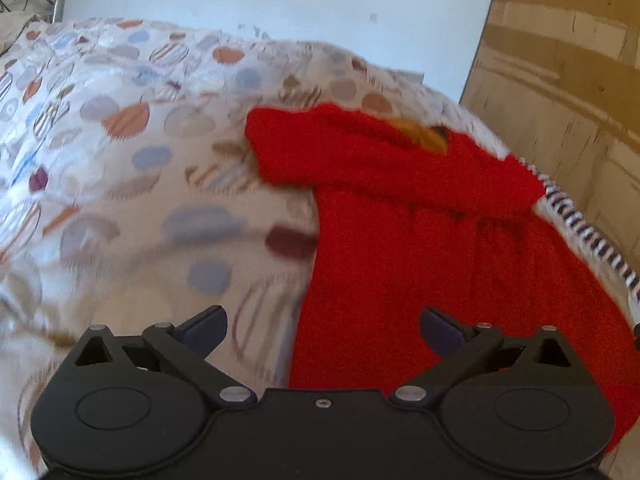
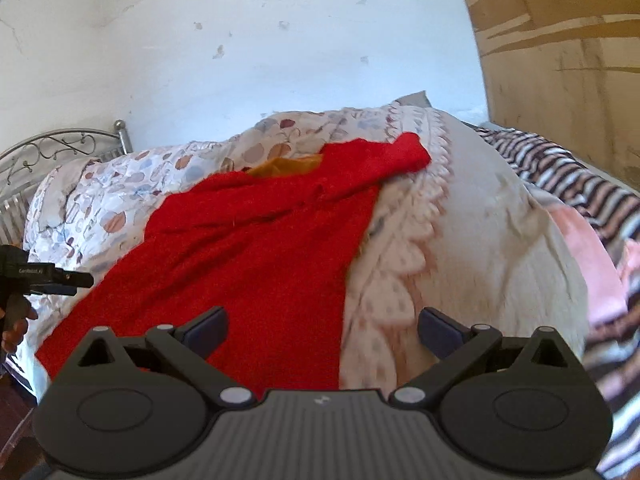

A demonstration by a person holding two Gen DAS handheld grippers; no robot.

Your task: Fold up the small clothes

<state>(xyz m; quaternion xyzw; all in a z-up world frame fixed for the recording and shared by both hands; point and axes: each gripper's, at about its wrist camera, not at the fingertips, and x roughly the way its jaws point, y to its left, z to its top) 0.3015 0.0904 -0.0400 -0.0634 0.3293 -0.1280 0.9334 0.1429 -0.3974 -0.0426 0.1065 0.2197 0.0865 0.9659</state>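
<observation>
Red fleecy cloth, a small knitted-looking garment (image 1: pixel 420 248) with an orange-brown lining showing at its neck, lies spread on a bed under a white quilt printed with blue, orange and maroon spots (image 1: pixel 120 152). Seen from the left gripper (image 1: pixel 323 330), it lies ahead and to the right, its near hem passing under the right fingertip; the jaws stand wide apart with nothing between them. From the right gripper (image 2: pixel 323 330), the garment lies ahead and to the left, its folded sleeve reaching toward the far pillow; these jaws too gape fully and grip nothing. Beyond both claws rises a pale, scuffed plaster wall (image 2: pixel 240 40), with a curled metal bedstead (image 2: pixel 60 148) far left, a light wooden panel (image 2: pixel 560 60) right, and a striped blanket (image 2: pixel 580 184) right of the quilt.
</observation>
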